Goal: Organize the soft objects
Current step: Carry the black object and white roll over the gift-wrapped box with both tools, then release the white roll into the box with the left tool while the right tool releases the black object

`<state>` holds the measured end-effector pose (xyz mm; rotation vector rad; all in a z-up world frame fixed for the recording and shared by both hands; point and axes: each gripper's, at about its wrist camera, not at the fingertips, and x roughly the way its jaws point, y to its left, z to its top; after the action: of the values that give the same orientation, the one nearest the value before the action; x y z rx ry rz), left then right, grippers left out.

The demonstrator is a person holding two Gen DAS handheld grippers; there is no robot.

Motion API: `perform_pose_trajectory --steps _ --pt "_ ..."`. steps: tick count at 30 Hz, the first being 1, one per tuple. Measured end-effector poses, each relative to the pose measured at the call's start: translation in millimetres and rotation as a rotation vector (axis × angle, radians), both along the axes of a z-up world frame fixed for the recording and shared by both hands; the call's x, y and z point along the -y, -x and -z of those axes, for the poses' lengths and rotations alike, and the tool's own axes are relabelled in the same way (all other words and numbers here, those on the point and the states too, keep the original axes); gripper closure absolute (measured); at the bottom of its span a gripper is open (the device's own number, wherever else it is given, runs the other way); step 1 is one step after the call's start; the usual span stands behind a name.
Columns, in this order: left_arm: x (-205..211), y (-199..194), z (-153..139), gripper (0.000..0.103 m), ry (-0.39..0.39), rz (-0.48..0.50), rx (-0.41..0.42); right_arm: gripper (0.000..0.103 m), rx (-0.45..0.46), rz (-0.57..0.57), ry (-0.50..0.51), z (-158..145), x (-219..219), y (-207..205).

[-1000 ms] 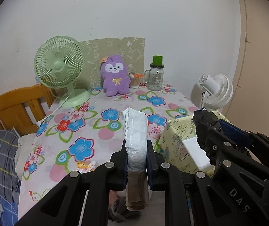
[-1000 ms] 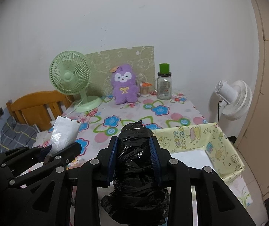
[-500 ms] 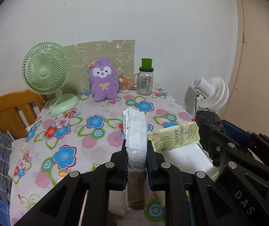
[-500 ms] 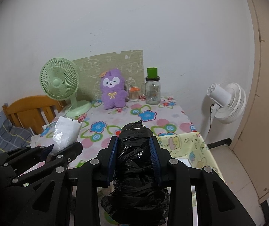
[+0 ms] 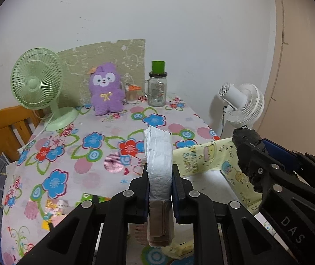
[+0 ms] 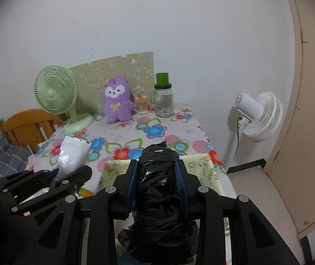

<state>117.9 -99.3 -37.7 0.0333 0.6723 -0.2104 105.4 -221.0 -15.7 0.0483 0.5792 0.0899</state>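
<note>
While both tools are loaded, the step in hand looks like carrying soft goods toward the yellow fabric bin at the near right of the worktop.

Left tool: jaws closed on a white plastic bundle, held upright, a brown folded layer showing below the pads. In the right wrist view the same bundle sits to the left, over the flowered cloth and beside the bin, not above it.

Right tool: jaws clamped on a crumpled black plastic bundle, which bulges out above and below the blue pads. It hangs over the bin's near side; bin wall visible just past it.

Bin: soft-sided, cartoon print, open top. A pale patch of floor shows inside; no contents can be made out, though much of the interior is hidden behind the tools.

Judgement: placement not yet done. Next move likely calls for lowering the black bundle past the floppy rim before letting go, then bringing the white bundle rightward over the opening. Rim may fold inward if nudged.

Back of worktop, well apart: purple plush toy, green desk fan, glass jar with green lid. White fan stands off the worktop, right.
</note>
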Motion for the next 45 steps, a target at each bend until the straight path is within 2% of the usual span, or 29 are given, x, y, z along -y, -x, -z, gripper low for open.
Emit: perform_pose_trajectory --steps 13,18,24,26,28,29,31,34,38,40,45 --pt "37.2 -22.6 17.0 0.088 -0.017 0.06 -0.051 0.066 -0.049 0.031 -0.007 14.6 31.1 -20.2" --pt "45.1 -33.2 27.3 0.086 -0.037 0.051 -0.074 0.066 -0.079 0.038 -0.004 24.1 37.9 -32.0" --pt "48.4 -43.2 35.1 0.068 -0.043 0.036 -0.085 0.064 -0.111 0.064 -0.007 34.7 45.3 -44.3" --pt "48.9 -44.6 36.6 0.055 -0.058 0.019 -0.087 0.064 -0.119 0.071 -0.007 36.8 47.5 -46.7" --pt "48.9 -44.8 37.4 0.026 -0.074 0.008 -0.079 0.063 -0.124 0.078 -0.017 39.1 51.5 -47.9" --pt "49.3 -44.4 37.8 0.024 -0.08 0.006 -0.076 0.062 -0.127 0.081 -0.022 39.9 53.3 -48.2" --pt "51.0 -42.6 37.1 0.022 -0.079 0.023 -0.072 0.049 -0.126 0.092 -0.019 40.7 55.4 -48.3" --pt "50.9 -41.4 35.9 0.016 -0.07 0.036 -0.07 0.036 -0.105 0.106 -0.011 38.3 56.4 -45.9" --pt "48.6 -38.8 32.7 0.012 -0.068 0.027 -0.063 0.028 -0.086 0.108 -0.001 33.6 55.9 -40.9" --pt "47.3 -35.5 30.1 0.008 -0.07 0.022 -0.054 0.022 -0.078 0.112 -0.001 31.0 56.1 -38.6" --pt "45.4 -24.4 23.9 0.003 -0.087 0.017 -0.027 0.019 -0.057 0.113 -0.001 24.7 53.3 -28.8"
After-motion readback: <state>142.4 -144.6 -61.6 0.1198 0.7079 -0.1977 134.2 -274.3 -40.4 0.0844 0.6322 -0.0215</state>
